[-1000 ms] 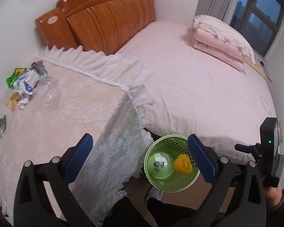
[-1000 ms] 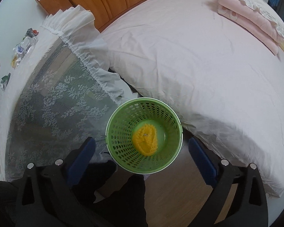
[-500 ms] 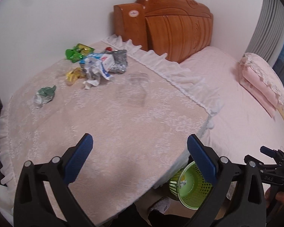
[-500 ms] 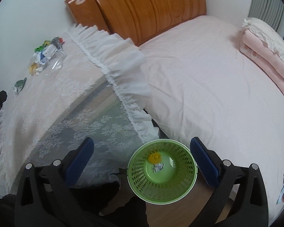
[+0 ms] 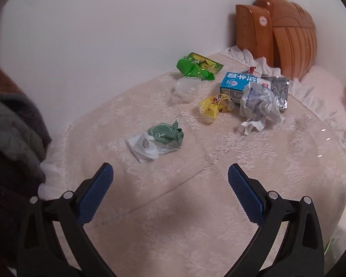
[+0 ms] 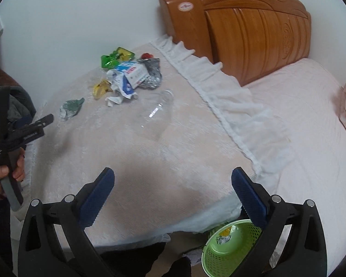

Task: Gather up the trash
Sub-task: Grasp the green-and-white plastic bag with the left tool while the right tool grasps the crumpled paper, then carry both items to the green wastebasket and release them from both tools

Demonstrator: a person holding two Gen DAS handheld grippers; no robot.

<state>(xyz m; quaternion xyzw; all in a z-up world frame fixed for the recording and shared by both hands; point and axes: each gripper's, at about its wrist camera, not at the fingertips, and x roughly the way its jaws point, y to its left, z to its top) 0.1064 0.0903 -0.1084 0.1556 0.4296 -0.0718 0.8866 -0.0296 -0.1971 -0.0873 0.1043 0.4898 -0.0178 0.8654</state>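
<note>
Blue-padded fingers of the left claw (image 5: pixel 170 175) are spread wide and released, gripping nothing, hovering above the near part of the lace-covered desk (image 5: pixel 196 207). Just beyond it lies a green-and-white crumpled wrapper (image 5: pixel 157 139), clear of both pads. Farther away sit a yellow wrapper (image 5: pixel 213 108), a crumpled white paper (image 5: pixel 258 108), a blue-and-white carton (image 5: pixel 237 86), a silver foil bag (image 5: pixel 279 90), a clear plastic cup (image 5: pixel 184 88) and a shiny green packet (image 5: pixel 196 69), clustered near the wall.

The right claw (image 6: pixel 173 180) is likewise wide open and empty, over the desk's near edge. A clear plastic bottle (image 6: pixel 156 113) lies on its side mid-desk, to the right of the trash pile. Below the desk's near right corner, on the floor, stands a green basket (image 6: pixel 221 256) with a few scraps inside, partly behind the right finger. At far left, a hand (image 6: pixel 2 173) grips the other tool's handle. A wooden headboard (image 6: pixel 253 37) and a pink bed (image 6: pixel 311 127) fill the right side.
</note>
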